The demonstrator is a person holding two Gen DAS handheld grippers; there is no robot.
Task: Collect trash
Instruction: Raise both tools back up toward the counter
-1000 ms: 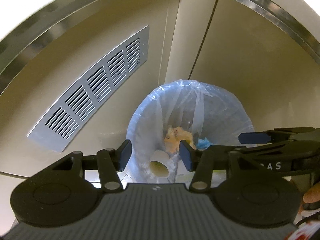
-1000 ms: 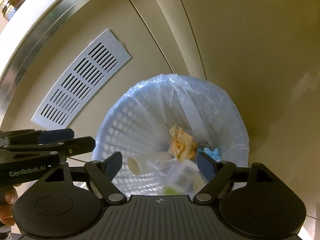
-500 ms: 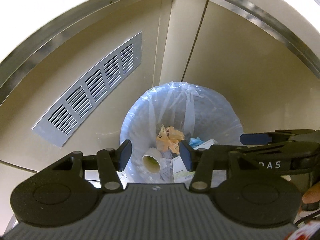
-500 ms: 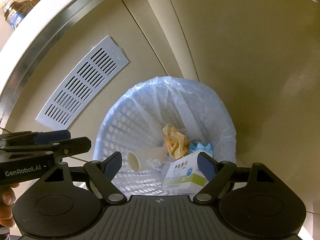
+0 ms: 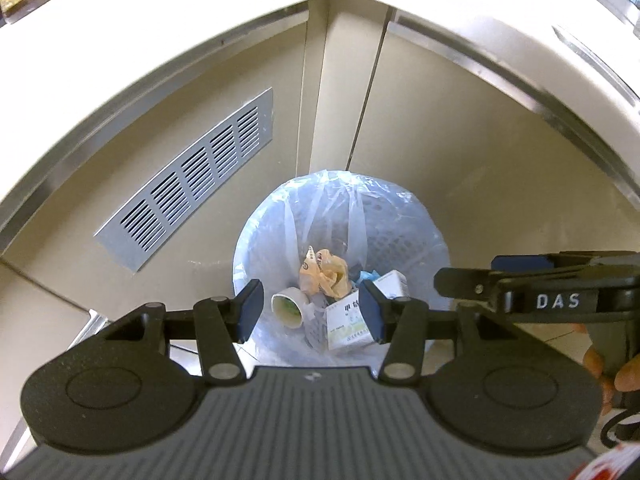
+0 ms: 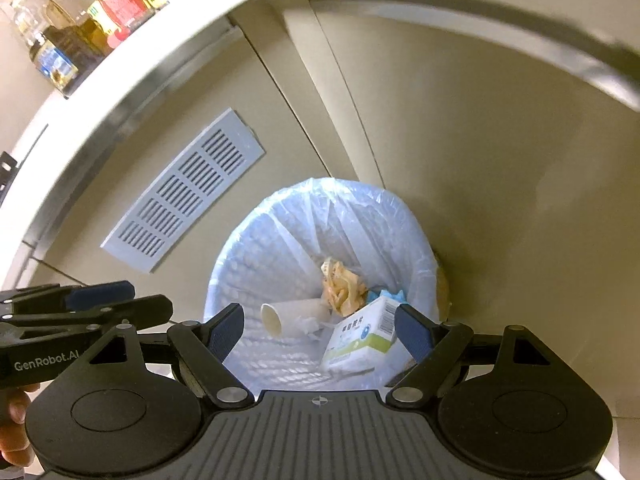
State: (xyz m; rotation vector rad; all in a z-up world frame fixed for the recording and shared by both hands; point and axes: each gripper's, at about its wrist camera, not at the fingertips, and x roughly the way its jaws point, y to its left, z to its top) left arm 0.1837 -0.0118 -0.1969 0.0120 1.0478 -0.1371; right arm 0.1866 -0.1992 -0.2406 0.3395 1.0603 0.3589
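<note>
Pale blue plastic lines the mesh wastebasket (image 5: 400, 216), which sits in the lower middle of both wrist views, in the corner where two beige cabinet fronts meet. Inside it lie a white paper cup (image 5: 288, 309) on its side, a crumpled orange wrapper (image 5: 324, 272), a scrap of blue material (image 6: 386, 295) and a white-and-green carton (image 6: 366, 338). Left gripper (image 5: 310, 312) hangs above the basket with its jaws partly apart and nothing between them; the cup and carton show well below, in the gap. Right gripper (image 6: 320, 330) also hangs over the basket, jaws spread wide and empty, the carton lying far beneath its right finger. Each gripper shows at the edge of the other's view. A slotted grey vent (image 6: 184, 196) sits on the cabinet at the left, and bottles (image 6: 60, 52) stand on the surface at the upper left.
</note>
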